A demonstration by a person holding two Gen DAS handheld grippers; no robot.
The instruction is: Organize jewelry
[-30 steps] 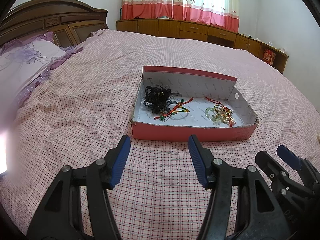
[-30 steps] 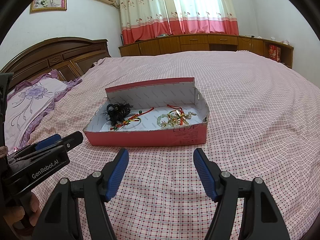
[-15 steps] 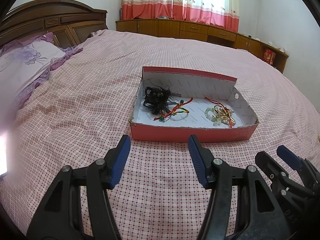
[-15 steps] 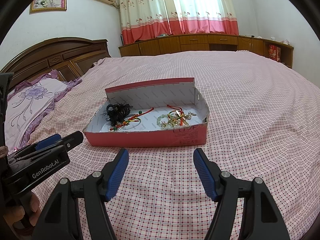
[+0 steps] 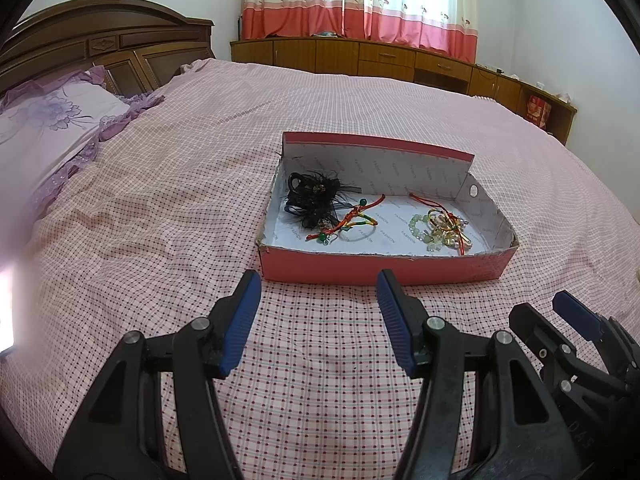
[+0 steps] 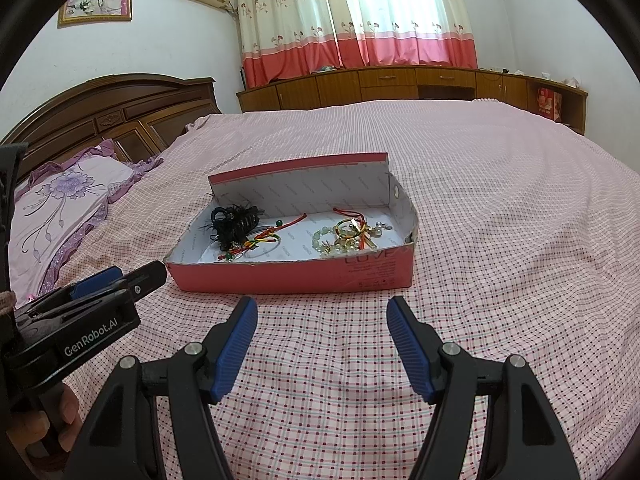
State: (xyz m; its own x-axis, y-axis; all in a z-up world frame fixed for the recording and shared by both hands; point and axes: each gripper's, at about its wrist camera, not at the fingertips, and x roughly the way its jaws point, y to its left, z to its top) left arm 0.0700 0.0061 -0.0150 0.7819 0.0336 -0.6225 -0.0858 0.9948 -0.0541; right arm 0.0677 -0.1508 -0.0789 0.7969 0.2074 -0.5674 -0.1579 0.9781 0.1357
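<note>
A shallow pink box [image 5: 384, 270] [image 6: 296, 276] lies on the bed. Inside it are a black feathery hair piece [image 5: 314, 198] [image 6: 232, 226], a red, yellow and green cord bracelet [image 5: 352, 220] [image 6: 262, 238], and a tangle of pale green beads with gold and red pieces [image 5: 438, 228] [image 6: 346, 236]. My left gripper [image 5: 318, 312] is open and empty, just short of the box's near wall. My right gripper [image 6: 322, 336] is open and empty, also short of the box. The right gripper shows at the lower right of the left wrist view [image 5: 576, 320]; the left gripper shows at the left of the right wrist view [image 6: 100, 284].
The bed is covered by a pink checked quilt [image 5: 160, 208]. A purple flowered pillow [image 5: 44, 132] and wooden headboard [image 5: 100, 44] lie to the left. Wooden cabinets [image 5: 400, 60] and curtains stand beyond the bed.
</note>
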